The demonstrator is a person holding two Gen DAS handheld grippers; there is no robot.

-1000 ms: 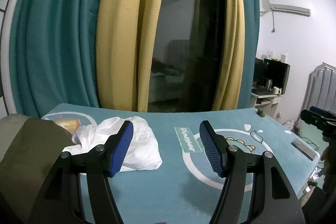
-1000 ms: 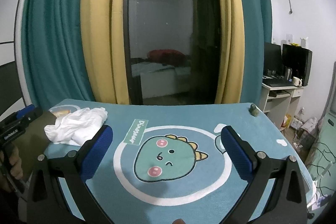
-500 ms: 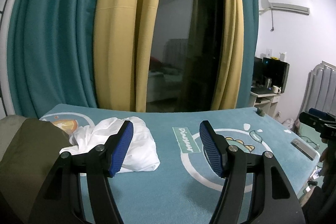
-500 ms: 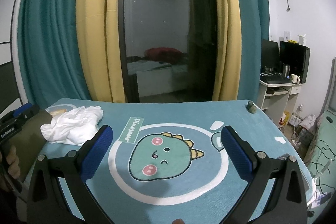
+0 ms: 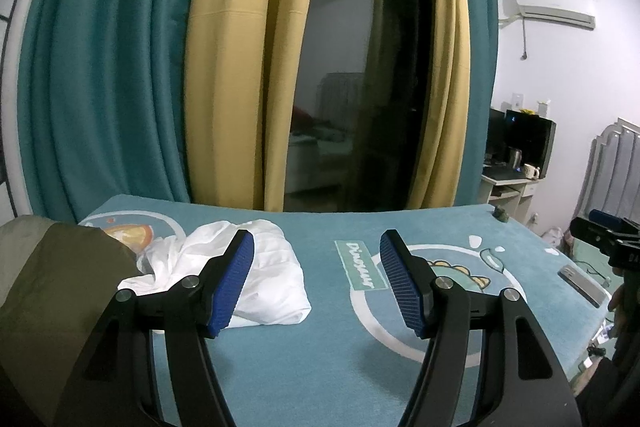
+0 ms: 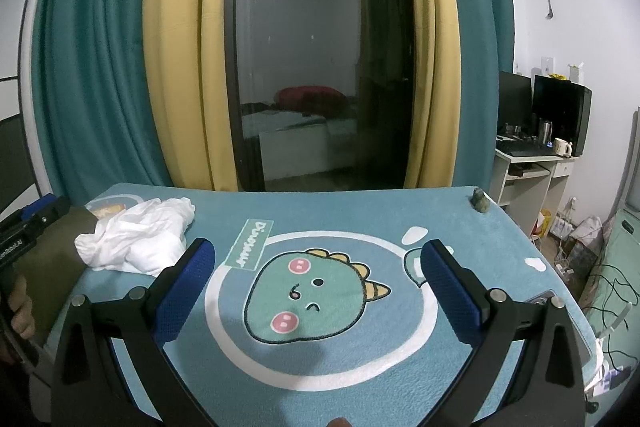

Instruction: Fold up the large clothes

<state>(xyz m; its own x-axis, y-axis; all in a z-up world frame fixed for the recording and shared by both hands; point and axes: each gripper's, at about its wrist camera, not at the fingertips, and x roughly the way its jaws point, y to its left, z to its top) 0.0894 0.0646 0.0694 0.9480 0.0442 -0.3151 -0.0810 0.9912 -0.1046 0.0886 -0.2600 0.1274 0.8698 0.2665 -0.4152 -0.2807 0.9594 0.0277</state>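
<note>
A crumpled white garment (image 5: pixel 264 271) lies on the teal dinosaur mat (image 5: pixel 320 355), at the left. It also shows in the right wrist view (image 6: pixel 136 239). An olive-green garment (image 5: pixel 52 291) lies at the mat's left edge, beside the white one; the right wrist view shows it too (image 6: pixel 56 267). My left gripper (image 5: pixel 316 283) is open and empty, held above the mat just right of the white garment. My right gripper (image 6: pixel 318 291) is open and empty above the dinosaur print (image 6: pixel 316 295).
A phone (image 5: pixel 580 279) lies near the mat's right edge. A small dark figurine (image 6: pixel 480 201) sits at the far right corner. Teal and yellow curtains (image 6: pixel 180 67) and a dark glass door stand behind the table. A desk with monitors (image 6: pixel 560 119) is at the right.
Both grippers have drifted slightly; the white garment sits a little further left in the right wrist view. Both stay open and empty.
</note>
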